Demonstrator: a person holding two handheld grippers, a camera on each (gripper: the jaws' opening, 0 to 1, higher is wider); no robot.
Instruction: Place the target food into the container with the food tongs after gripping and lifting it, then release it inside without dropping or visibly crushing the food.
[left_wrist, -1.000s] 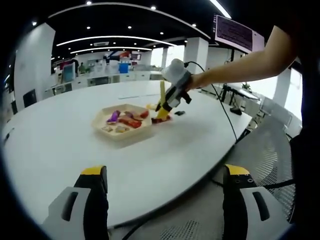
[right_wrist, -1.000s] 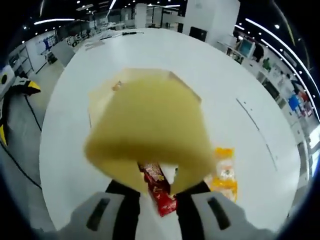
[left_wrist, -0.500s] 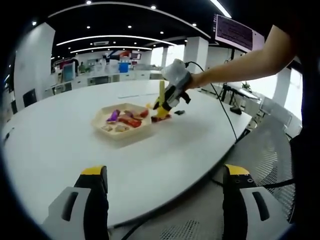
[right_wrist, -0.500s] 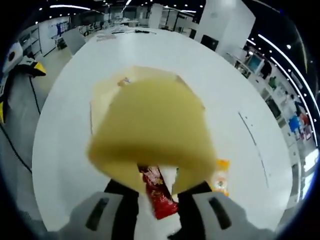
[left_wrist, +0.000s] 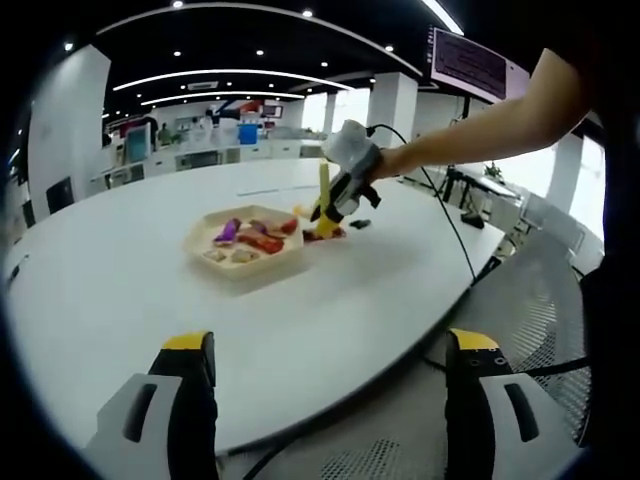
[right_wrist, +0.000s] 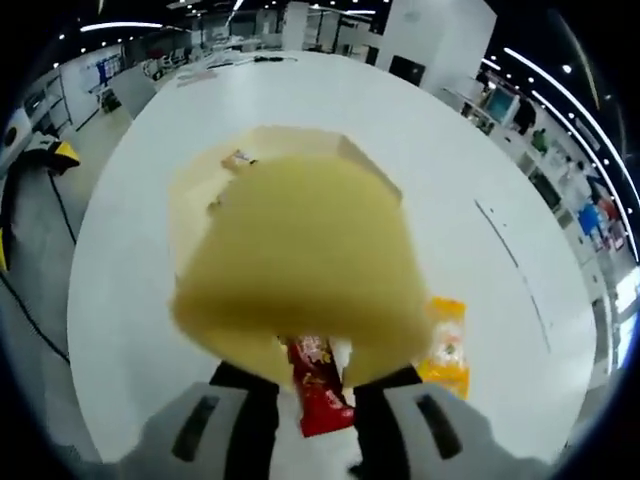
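In the left gripper view, the left gripper (left_wrist: 325, 420) hangs off the near edge of the white table (left_wrist: 120, 290), jaws set wide with nothing between them, well apart from the work. Far across the tabletop the right gripper (left_wrist: 338, 195) holds yellow food tongs (left_wrist: 324, 205) pointing down at a red snack packet (left_wrist: 325, 235), which lies on the table just beside the right-hand edge of the beige container (left_wrist: 245, 262). The container already holds several pieces of food. The right arm is plainly the nearer one.

In the right gripper view, the right gripper's jaws are closed on the tongs' handle, and the broad yellow blur of the tongs hides most of the container (right_wrist: 195, 185). The red packet (right_wrist: 318, 385) lies under the tong tips, its long axis running away from the jaws toward the container. Whether the tips already pinch it I cannot tell. An orange packet (right_wrist: 447, 345) lies just right of it, nearer the table's far edge.
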